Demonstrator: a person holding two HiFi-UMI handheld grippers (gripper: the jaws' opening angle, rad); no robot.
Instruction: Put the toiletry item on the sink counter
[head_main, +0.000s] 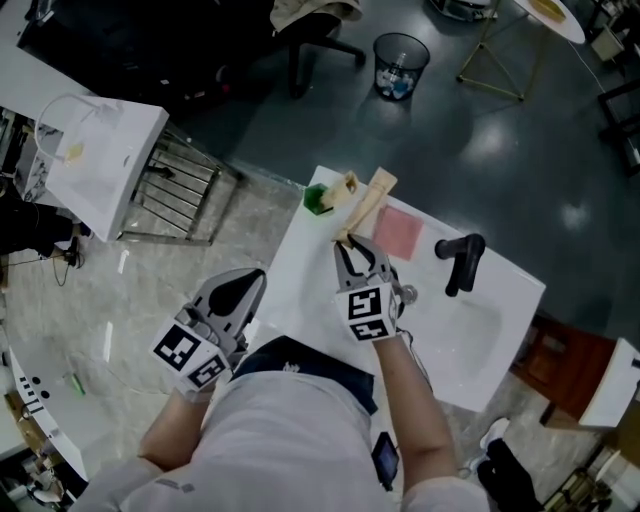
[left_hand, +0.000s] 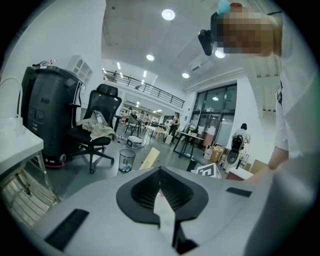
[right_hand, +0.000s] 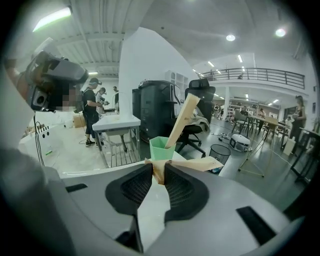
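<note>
The person wears a white short-sleeved shirt (head_main: 290, 430). A dark navy piece of clothing (head_main: 300, 360) with a small white mark shows beyond it, and a dark phone-like device (head_main: 385, 460) with a bluish face sits at the side. The left gripper (head_main: 255, 277) and right gripper (head_main: 346, 243) have smooth light grey shells. Black ribbed pads (right_hand: 131, 187) line the jaws, and flat black strips (left_hand: 67, 228) are set into the casing. The left marker cube (head_main: 190, 357) and right marker cube (head_main: 368, 313) are white with bold black squares.
</note>
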